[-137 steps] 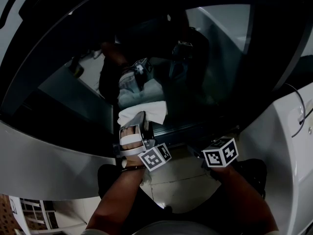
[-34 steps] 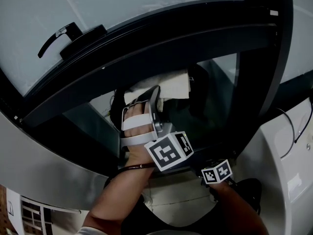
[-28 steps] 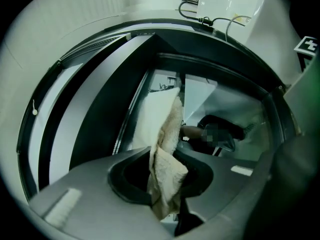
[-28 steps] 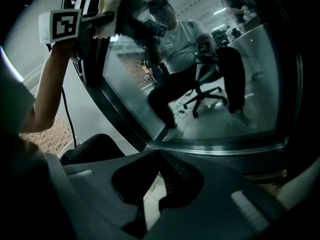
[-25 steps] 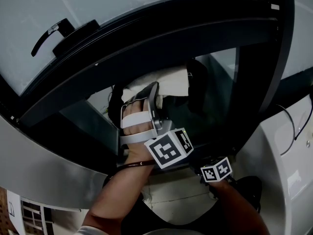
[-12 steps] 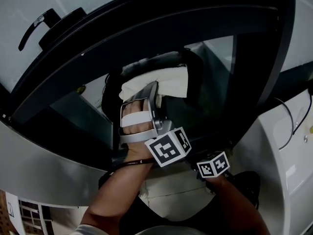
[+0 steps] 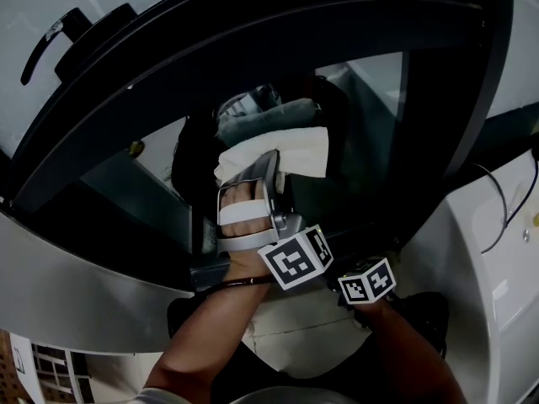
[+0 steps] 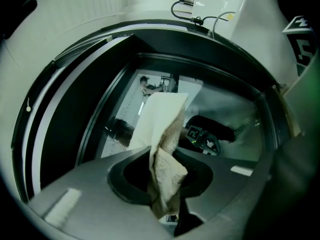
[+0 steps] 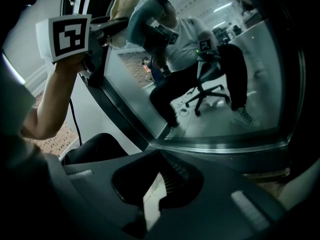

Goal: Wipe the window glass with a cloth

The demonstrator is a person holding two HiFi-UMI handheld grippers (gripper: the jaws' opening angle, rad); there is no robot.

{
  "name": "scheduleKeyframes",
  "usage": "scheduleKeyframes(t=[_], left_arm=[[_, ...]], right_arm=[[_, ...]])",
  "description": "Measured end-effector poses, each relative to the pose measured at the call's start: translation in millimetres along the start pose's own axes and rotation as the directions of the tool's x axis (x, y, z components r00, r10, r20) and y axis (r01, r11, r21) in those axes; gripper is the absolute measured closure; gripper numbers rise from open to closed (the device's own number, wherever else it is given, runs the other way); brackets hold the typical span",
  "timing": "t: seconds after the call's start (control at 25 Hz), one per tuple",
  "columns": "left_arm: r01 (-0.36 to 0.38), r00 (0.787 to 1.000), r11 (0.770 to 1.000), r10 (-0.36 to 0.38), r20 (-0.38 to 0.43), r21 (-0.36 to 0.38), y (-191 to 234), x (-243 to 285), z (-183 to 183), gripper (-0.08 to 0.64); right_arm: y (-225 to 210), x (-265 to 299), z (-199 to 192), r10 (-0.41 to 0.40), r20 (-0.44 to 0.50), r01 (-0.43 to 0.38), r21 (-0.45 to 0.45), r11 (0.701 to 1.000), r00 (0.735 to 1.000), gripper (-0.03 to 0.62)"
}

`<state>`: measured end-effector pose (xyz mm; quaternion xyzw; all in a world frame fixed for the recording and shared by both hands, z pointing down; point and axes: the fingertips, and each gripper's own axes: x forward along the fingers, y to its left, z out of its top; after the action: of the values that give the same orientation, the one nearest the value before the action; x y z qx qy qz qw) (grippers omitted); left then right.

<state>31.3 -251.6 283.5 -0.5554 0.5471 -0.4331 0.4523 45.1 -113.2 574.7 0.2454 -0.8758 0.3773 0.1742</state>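
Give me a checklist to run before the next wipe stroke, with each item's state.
1. Cloth clamped in left gripper: ok, jaws shut on it.
2. Cloth on window glass: ok, it meets its own reflection.
3. Right gripper clear of the stroke: ok, held low, below the left gripper.
4. Right gripper empty: ok, jaws slightly apart, nothing between them.
5. Which part of the glass is unwiped: cannot tell, reflections cover it.
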Motion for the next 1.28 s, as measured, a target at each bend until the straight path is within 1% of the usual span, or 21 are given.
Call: scheduleKeyframes(t=[0.2,0.56,0.68,1.0,1.28], left_arm=[[0.026,1.000,1.000,-0.026,-0.003,-0.005,-14,0,-1,0.460],[0.043,0.999,0.999,-0.043,0.003,0.006,-37,0,-5,0.460],[0.055,0.998,0.998,-0.055,-0.001,-0.001,-46,0,-7,0.460],[0.094,0.995,0.996,-0.094,-0.019,-0.006,-75,-1,-15,0.460],[0.146,0.989,0.989,-0.146,-0.020,-0.002,-104,-2,-22,0.460]], right_arm=[[-2,-1,-2,-0.005,-0.006,0.005,0.004,1.000,1.000,0.591],[-6,-3,-4,-0.012,-0.008,0.012,0.009,1.000,1.000,0.591],[-6,-3,-5,-0.011,-0.010,0.011,0.011,1.000,1.000,0.591],[-6,-4,-6,-0.009,-0.013,0.009,0.013,1.000,1.000,0.591],[-7,-4,-8,-0.012,-0.018,0.012,0.017,1.000,1.000,0.591]])
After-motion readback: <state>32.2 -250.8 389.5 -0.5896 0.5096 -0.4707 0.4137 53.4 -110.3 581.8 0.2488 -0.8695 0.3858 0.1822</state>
